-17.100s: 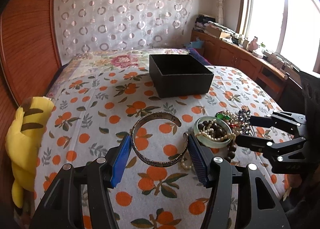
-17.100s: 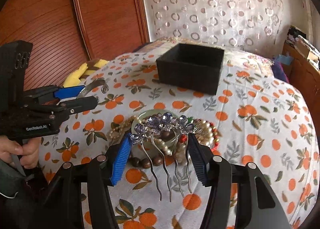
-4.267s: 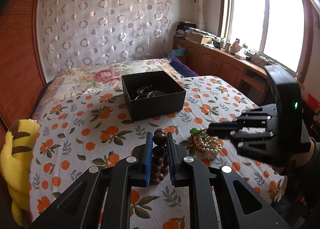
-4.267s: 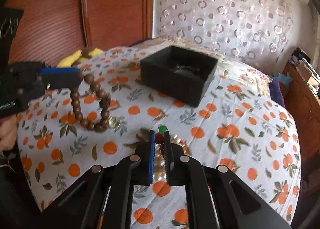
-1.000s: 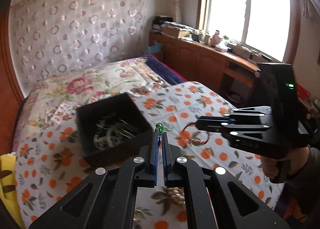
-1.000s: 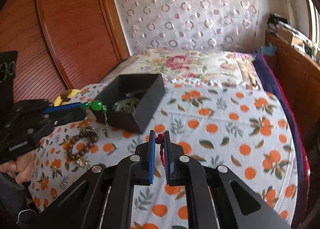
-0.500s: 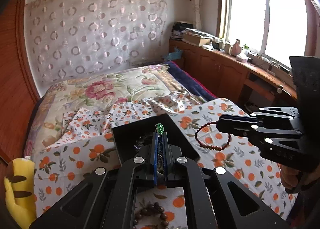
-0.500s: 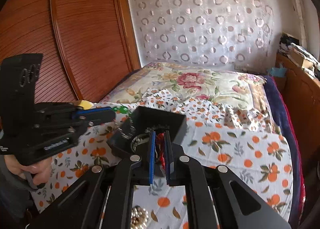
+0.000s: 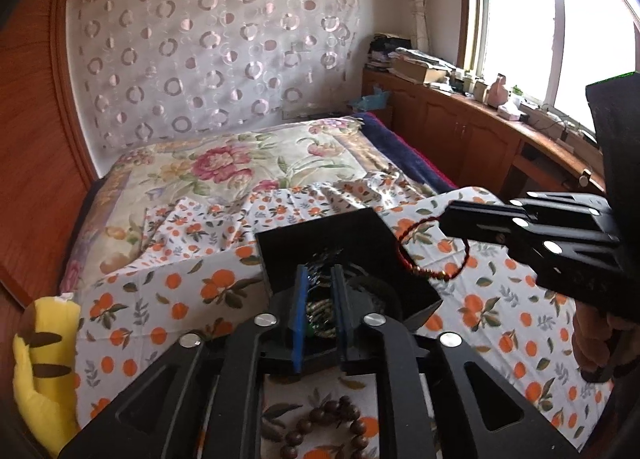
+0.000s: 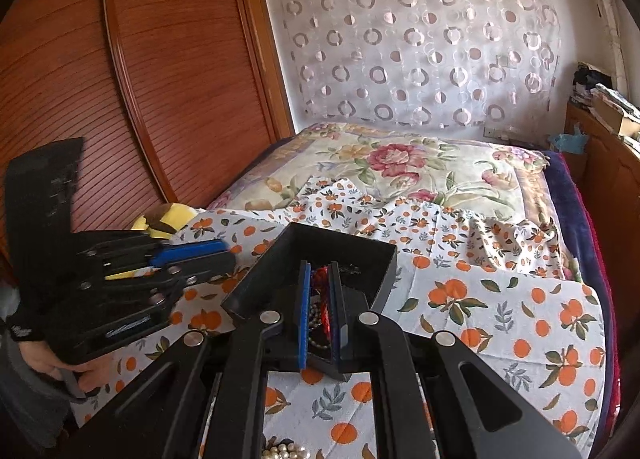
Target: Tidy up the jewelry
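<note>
The left gripper (image 9: pixel 318 299) hangs just above the black box (image 9: pixel 288 247) with its blue-padded fingers (image 9: pixel 299 311) parted by a narrow gap and nothing pinched between them; through the gap show only pieces already lying in the box, so it reads as having let go. The right gripper (image 10: pixel 320 299) is clamped on a thin red bracelet (image 9: pixel 434 255): from the left wrist view the loop dangles from its fingertips over the right-hand rim of the box, and from its own camera a bit of red shows squeezed between the pads (image 10: pixel 305 307). The box sits on the orange-print cloth (image 9: pixel 500 299) spread over the bed, and it holds a tangle of jewelry: beaded strands, something metallic and spiky, a dark ring shape; single pieces are too jumbled to name with confidence. Outside the box, a dark wooden bead bracelet (image 9: pixel 320 427) lies on the cloth just beneath the left gripper, and a small heap of pearls (image 10: pixel 284 451) shows at the bottom edge of the right wrist view. By my judgement the sorting is well past halfway: several pieces are in, the red bracelet is at the point of being dropped in, and the wooden beads and pearls are left to collect. A yellow plush toy (image 9: pixel 36 359) lies at the left edge of the bed, well apart from the work.
</note>
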`<state>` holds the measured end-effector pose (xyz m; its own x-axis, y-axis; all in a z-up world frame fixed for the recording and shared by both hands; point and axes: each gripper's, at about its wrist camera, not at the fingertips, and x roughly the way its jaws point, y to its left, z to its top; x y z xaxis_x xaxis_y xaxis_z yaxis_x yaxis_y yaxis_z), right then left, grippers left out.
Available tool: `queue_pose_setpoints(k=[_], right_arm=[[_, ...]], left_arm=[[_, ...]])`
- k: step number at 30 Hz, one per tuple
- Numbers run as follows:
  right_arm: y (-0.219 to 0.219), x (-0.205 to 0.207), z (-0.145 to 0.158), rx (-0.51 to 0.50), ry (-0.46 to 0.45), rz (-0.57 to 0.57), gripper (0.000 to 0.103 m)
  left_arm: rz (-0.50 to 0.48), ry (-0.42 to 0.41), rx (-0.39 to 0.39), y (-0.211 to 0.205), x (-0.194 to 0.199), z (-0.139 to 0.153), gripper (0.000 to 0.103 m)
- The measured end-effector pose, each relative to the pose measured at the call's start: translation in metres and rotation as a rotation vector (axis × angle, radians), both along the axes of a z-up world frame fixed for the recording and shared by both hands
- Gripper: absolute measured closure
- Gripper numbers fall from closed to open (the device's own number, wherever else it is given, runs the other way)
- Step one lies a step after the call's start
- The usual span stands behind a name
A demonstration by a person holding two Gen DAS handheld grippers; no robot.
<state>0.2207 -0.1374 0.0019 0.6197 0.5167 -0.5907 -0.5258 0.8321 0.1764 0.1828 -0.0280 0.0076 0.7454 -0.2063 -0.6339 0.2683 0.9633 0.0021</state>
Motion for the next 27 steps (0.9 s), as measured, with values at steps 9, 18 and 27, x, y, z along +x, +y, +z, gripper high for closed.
queue_pose_setpoints(k=[9,18,27], right_arm=[[0.013,0.01,-0.02,-0.039,0.016,-0.011,0.092],[0.017,0.008,-0.019,-0.067,-0.004,-0.022,0.065],[0.002,-0.031,-0.028,-0.147,-0.041,-0.019,0.065]], left_arm=[[0.002,-0.003,0.009,0.008,-0.025,-0.004,0.088],[0.006,-0.005,0.006,0.013,-0.036,-0.007,0.087],[0.0,0.009,0.016,0.013,-0.059,-0.019,0.074]])
